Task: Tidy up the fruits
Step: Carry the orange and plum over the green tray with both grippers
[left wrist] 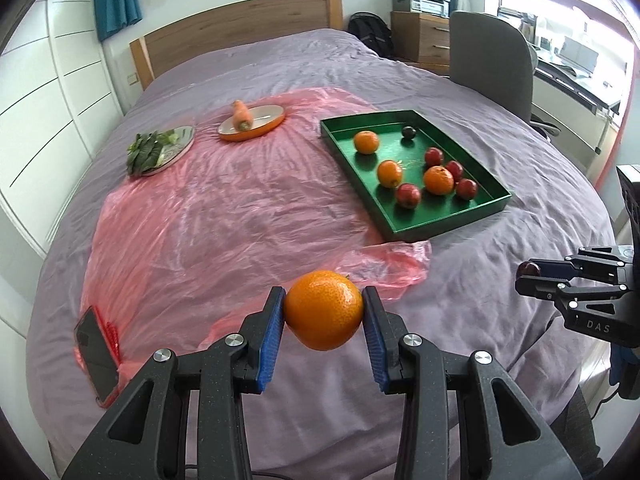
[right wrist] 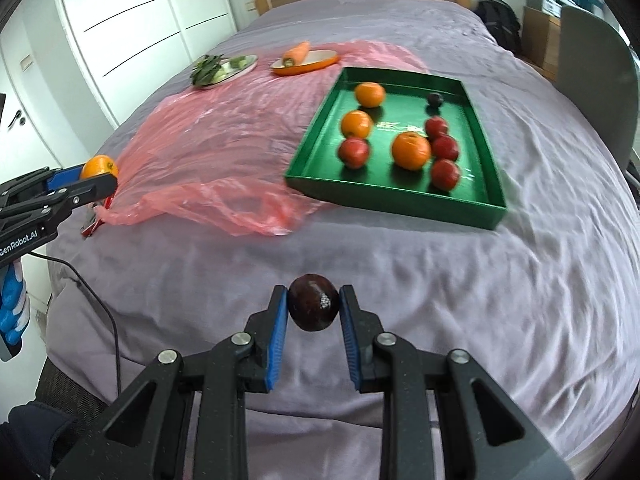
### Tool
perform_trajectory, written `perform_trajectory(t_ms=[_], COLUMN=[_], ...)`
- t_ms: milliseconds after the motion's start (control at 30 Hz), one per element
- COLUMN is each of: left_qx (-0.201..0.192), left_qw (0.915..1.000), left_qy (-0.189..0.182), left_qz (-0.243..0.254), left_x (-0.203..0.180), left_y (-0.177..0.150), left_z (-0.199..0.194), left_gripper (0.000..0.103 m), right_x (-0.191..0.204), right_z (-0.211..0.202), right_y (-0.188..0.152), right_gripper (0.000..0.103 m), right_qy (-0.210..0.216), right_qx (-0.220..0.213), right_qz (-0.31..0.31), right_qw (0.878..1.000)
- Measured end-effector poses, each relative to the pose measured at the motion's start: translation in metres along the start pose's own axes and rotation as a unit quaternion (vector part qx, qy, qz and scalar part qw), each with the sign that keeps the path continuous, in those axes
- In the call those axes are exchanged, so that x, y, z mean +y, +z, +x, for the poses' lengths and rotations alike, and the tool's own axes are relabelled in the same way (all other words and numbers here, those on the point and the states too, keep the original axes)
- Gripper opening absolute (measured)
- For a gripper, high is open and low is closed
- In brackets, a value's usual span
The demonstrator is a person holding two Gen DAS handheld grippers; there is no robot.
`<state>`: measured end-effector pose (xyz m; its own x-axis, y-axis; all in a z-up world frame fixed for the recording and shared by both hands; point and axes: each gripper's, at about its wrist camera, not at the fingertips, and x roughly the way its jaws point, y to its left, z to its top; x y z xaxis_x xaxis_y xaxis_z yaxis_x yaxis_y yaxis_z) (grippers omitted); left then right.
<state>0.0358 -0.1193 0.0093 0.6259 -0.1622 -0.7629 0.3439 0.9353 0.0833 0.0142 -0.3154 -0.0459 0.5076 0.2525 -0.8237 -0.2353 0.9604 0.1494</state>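
**Two fruits in the air, tray already filling up**

Both hands are loaded! The left tool (left wrist: 323, 312) pinches an orange (left wrist: 323, 309) squarely between its blue pads, holding it above the purple bed (left wrist: 500, 240), just short of the near edge of the pink plastic sheet (left wrist: 208, 216). The right tool (right wrist: 313, 310) is pinched on a dark plum (right wrist: 313, 307), also carried clear of the bedding, with the green tray (right wrist: 384, 192) up ahead and well apart from it.

And look at that tray: three oranges already sit inside, four red fruits clustered toward the near right side, and one small dark fruit (right wrist: 435, 100) alone near the far wall. So most of the sorting looks done. No loose fruit shows anywhere else on the bed from these two views, which suggests the two pieces in the air are the last ones to go in.

Off to the far left, a carrot (left wrist: 241, 115) rests on an orange dish (left wrist: 272, 118) and leafy greens (left wrist: 146, 151) spill off a silver plate; those vegetables seem kept apart from the fruit. A phone (left wrist: 98, 354) lies at the sheet's near corner.

What remains, by my reckoning: carry both fruits over the tray and set them down in open spots without knocking the round ones already there.
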Motion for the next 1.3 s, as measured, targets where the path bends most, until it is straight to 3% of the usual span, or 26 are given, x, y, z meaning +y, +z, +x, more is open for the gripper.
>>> perform_trajectory(t_ms=[733, 1300], left_qx=[0.009, 0.028], left_qw=[0.9987, 0.9985], left_qy=[-0.032, -0.047], left_qz=[0.038, -0.005], left_x=[-0.058, -0.060], left_y=[0.045, 0.096], left_z=[0.038, 0.107], left_gripper=[0.033, 0.033], right_x=[-0.058, -0.088], right_z=[-0.002, 0.036], right_y=[0.012, 0.078], right_gripper=[0.038, 0.038], right_qy=[-0.007, 0.004], right_qx=[-0.022, -0.037], right_qz=[0.043, 0.036], right_qw=[0.999, 0.999])
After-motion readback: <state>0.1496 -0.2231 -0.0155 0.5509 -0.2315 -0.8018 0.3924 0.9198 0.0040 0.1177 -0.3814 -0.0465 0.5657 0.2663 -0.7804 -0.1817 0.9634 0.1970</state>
